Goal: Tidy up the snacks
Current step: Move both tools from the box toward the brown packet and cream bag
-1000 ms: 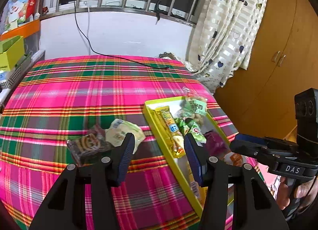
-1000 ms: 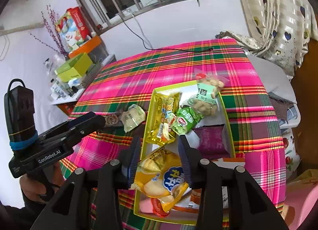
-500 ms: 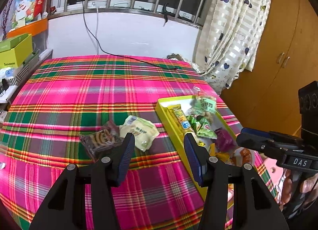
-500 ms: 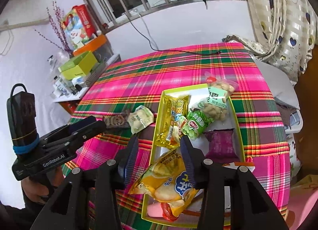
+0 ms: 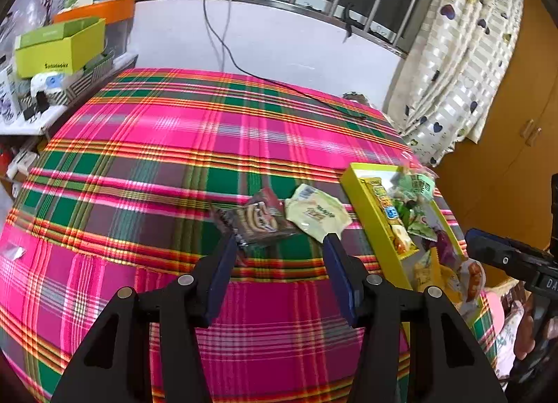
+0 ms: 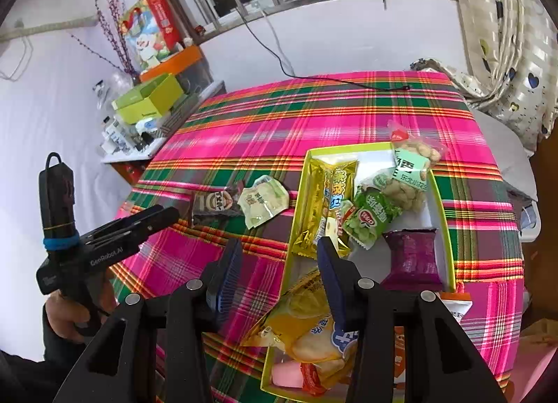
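Two loose snacks lie on the plaid tablecloth: a brown biscuit packet (image 5: 254,220) (image 6: 214,204) and a pale green packet (image 5: 315,213) (image 6: 263,200). My left gripper (image 5: 280,246) (image 6: 167,214) hangs open just short of them, with nothing between its pads. To their right is the yellow tray (image 5: 369,214) (image 6: 348,146) holding several snacks. My right gripper (image 6: 280,249) (image 5: 488,246) stands open over the tray's near left rim. A yellow chip bag (image 6: 314,326) lies loose below it, across that rim and partly behind the right finger.
In the tray lie a gold bar pack (image 6: 327,200), a green pea pack (image 6: 369,218), a peanut bag (image 6: 408,173) and a purple packet (image 6: 411,256). A black cable (image 5: 307,92) crosses the far table edge. A cluttered shelf with a lime box (image 5: 59,44) stands left; curtain and wooden cabinet right.
My left gripper swung left, off the tray, and came down toward the two loose packets. The right gripper's jaws widened and the yellow chip bag slipped lower onto the tray.
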`<state>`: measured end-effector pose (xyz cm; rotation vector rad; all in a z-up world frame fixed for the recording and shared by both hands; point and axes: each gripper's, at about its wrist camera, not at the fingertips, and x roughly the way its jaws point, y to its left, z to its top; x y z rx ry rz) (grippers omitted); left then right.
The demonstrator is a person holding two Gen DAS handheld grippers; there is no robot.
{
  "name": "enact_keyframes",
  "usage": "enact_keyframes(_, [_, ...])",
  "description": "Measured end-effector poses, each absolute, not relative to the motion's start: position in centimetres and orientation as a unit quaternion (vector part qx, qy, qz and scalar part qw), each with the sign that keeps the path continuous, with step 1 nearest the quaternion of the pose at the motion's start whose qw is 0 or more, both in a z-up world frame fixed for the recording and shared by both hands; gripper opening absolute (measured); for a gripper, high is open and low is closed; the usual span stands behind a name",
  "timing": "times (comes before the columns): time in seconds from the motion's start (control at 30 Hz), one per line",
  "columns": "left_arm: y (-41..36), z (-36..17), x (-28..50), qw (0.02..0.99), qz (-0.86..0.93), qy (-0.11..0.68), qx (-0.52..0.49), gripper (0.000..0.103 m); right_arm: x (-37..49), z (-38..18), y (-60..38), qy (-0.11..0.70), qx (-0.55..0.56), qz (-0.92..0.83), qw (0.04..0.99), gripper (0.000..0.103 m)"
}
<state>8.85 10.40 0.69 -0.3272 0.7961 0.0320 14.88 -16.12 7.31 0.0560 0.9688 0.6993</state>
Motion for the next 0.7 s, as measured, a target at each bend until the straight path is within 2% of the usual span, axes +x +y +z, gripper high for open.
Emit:
enact_keyframes(0.57, [12.5,-3.2,13.0,0.877,0.034,0.429,-0.212,0.053,15.5,7.1,-15.2,0.462,0.011,0.329,0.823,0.044])
enact_keyframes(0.7, [13.0,-1.9,12.9,0.894,0.04,0.404,-0.188,0.053,15.6,7.0,-15.0,0.462,0.008,0.33,0.823,0.044])
